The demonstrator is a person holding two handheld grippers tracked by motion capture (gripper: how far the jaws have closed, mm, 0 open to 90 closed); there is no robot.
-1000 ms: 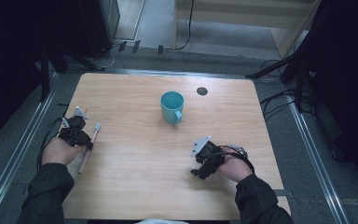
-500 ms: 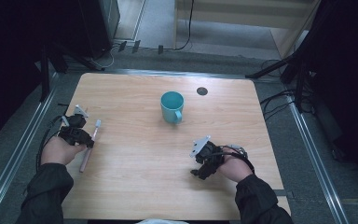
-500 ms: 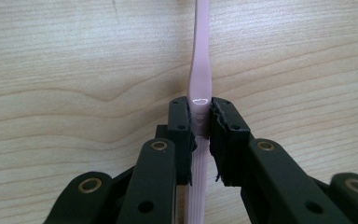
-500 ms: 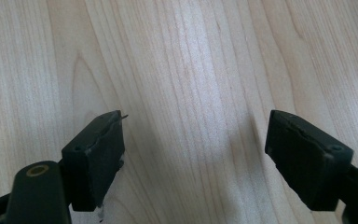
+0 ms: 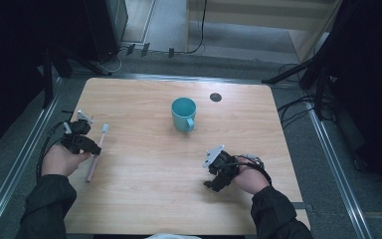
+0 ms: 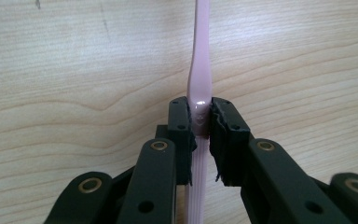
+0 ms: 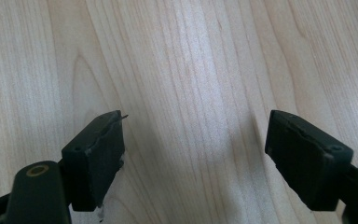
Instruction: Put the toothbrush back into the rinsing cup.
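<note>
A pink toothbrush (image 5: 97,153) lies near the table's left edge, its white head pointing away from the person. My left gripper (image 5: 93,148) is shut on its handle. In the left gripper view the pink toothbrush (image 6: 199,70) runs straight up between the two pads, which press on it from both sides over the wood. A teal mug (image 5: 184,114) stands upright at the table's middle, handle toward the person. My right gripper (image 5: 212,182) rests low at the front right. In the right gripper view its jaws stand wide apart, with bare wood between them (image 7: 193,154).
The wooden table (image 5: 144,199) has a dark round hole (image 5: 216,97) at the back, right of the mug. Metal rails run along both sides of the table. Cables and dark stands sit on the floor behind and to the right.
The left gripper and the toothbrush have shifted slightly. The right gripper and the mug have kept still.
</note>
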